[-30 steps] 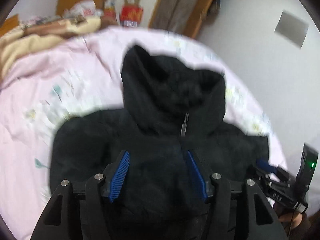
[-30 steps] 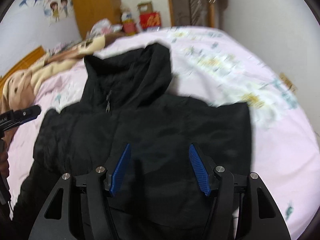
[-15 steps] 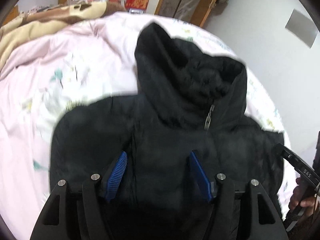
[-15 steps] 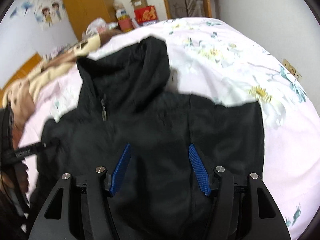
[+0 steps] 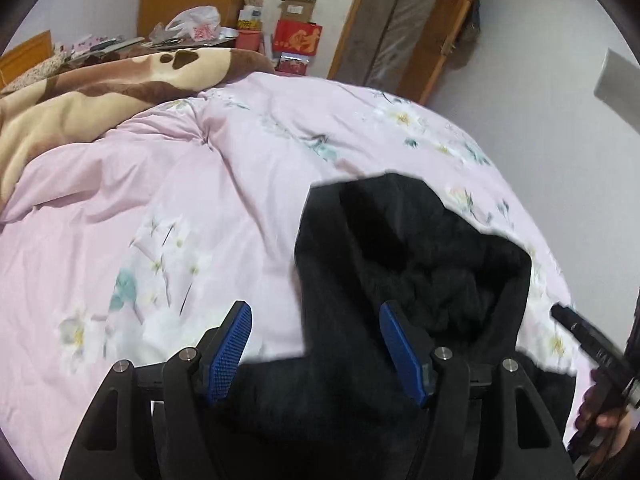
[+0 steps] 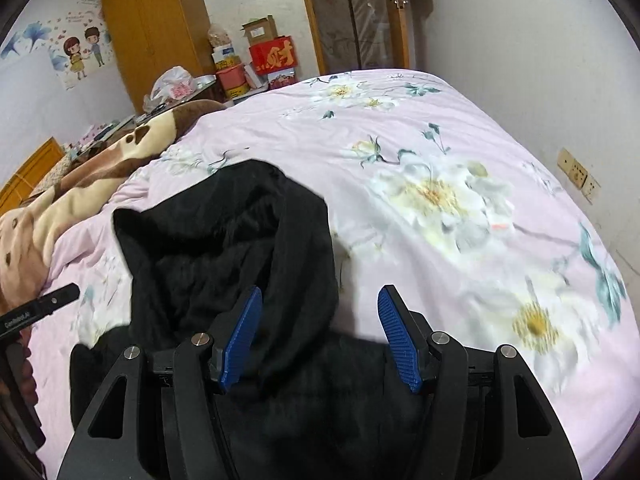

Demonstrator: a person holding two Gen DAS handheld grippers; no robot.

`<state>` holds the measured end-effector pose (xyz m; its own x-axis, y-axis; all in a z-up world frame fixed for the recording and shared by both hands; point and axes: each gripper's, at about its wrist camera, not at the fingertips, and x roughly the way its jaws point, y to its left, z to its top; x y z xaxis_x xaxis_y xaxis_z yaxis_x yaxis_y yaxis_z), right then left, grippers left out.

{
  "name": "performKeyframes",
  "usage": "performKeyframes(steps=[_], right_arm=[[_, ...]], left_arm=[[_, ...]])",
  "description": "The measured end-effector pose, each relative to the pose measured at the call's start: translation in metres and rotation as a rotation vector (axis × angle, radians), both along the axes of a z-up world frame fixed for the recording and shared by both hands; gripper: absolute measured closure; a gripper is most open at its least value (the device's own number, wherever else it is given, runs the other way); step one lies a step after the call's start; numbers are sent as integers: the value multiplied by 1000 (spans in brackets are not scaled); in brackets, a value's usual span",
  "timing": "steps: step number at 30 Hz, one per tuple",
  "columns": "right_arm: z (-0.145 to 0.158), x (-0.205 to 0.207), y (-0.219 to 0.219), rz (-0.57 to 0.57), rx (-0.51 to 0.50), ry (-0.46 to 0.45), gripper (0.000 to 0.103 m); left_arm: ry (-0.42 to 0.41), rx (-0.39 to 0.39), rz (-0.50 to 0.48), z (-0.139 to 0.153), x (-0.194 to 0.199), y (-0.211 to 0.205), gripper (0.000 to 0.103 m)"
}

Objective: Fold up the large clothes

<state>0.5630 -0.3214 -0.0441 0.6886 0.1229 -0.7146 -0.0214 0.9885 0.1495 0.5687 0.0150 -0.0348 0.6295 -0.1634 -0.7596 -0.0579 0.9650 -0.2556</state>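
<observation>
Two hand-held grippers [image 5: 316, 344] [image 6: 320, 336], one black jacket [image 5: 420, 264]

Hooded jacket [image 6: 224, 248] on bedspread [image 6: 460, 152], blanket [image 6: 80, 184] left of it, boxes [image 6: 272, 52] behind

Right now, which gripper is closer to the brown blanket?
Left. The left gripper, empty jaws just opened wider above the jacket, is toward the blanket; the right gripper is farther across.

I see a pink floral duvet [image 6: 440, 152] covering the bed, a brown-and-cream blanket [image 5: 100, 92] bunched along its far left edge. Beyond the far edge: a red box [image 6: 274, 56], a wooden wardrobe [image 6: 156, 32], wall stickers [image 6: 80, 54].
</observation>
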Motion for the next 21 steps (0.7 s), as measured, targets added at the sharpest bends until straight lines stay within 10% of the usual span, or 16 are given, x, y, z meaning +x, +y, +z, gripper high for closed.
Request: performKeyframes(steps=[9, 13, 21], right_arm=[[-19, 63, 30, 15, -180, 41, 32], [-24, 54, 19, -24, -188, 38, 82], [-13, 27, -19, -52, -36, 11, 90]], left_arm=[[-27, 247, 3, -6, 62, -28, 44], [39, 270, 38, -26, 73, -16, 92], [-39, 203, 67, -25, 44, 4, 93]])
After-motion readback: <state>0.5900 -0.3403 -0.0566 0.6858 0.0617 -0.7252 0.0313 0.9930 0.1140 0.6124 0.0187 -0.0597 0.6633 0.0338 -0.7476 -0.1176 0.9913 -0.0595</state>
